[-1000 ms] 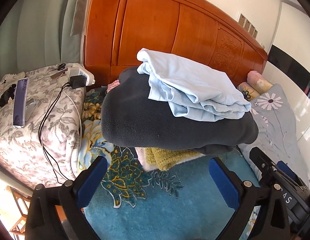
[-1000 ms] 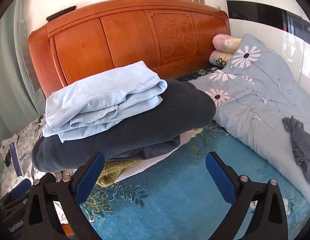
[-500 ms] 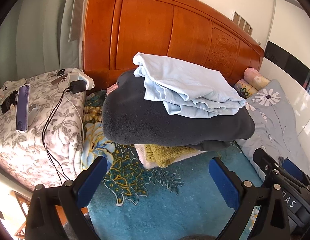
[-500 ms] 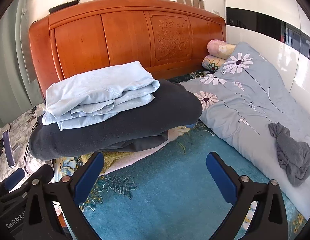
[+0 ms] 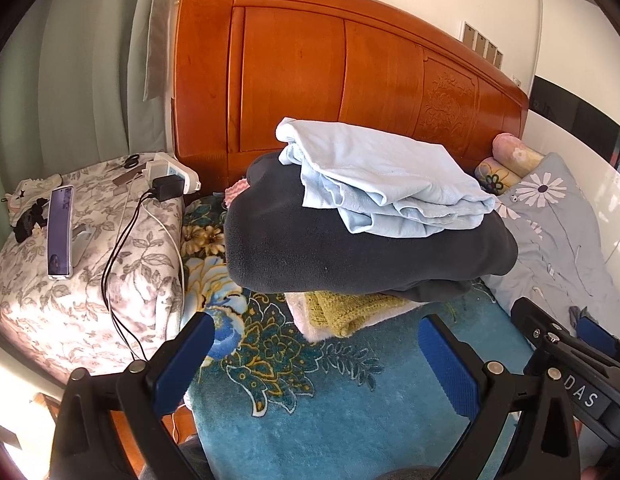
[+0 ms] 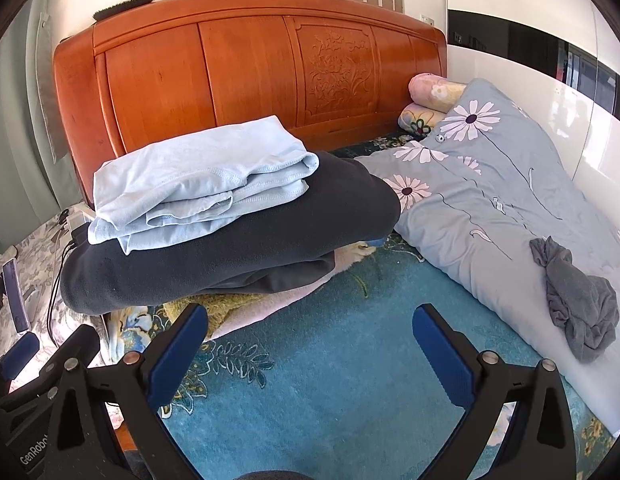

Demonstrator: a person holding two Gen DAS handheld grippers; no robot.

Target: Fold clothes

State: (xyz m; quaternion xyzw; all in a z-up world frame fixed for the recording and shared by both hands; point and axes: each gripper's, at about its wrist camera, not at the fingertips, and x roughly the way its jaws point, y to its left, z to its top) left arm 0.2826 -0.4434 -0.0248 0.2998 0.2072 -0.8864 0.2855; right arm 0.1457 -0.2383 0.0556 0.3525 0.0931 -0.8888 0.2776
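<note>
**Both tongs empty; one crumpled piece left to fold**

Left tongs [image 5: 313, 354]: jaws spread wide, nothing held, poised above the teal blanket [image 5: 349, 420] near the bed's near edge. Right tongs [image 6: 310, 344]: likewise wide and empty, over the same blanket; each tool is glimpsed at the margin of the other's view.

Just beyond the tips, a stack [image 6: 230, 240] is seen toward the head of the bed, in front of the headboard [image 6: 250, 72]. Light blue shirt [image 6: 198, 176] on top, folded; dark fleece [image 6: 238, 248] under it, overhanging; a yellow knit [image 5: 349, 308] and a pale pink piece at the bottom. These are judged done.

Farther right, on the floral quilt [image 6: 489, 184] along the bed's right side, a grey garment [image 6: 573, 304] lies crumpled, well apart from the stack. It is taken to be the next piece.

Handling, judged: thin, limp and light; no stiffness to be relied on, and it will sag and bunch when lifted. The quilt beneath is soft, so a pinch pressed too deep may catch quilt as well. Its hems are hidden in the bunching; an upper ridge of the heap is best taken by the right tongs, then shaken out so that two corners can be found. Left side of the bed: a covered stand with a phone [image 5: 60, 232] and cables, not concerned.
</note>
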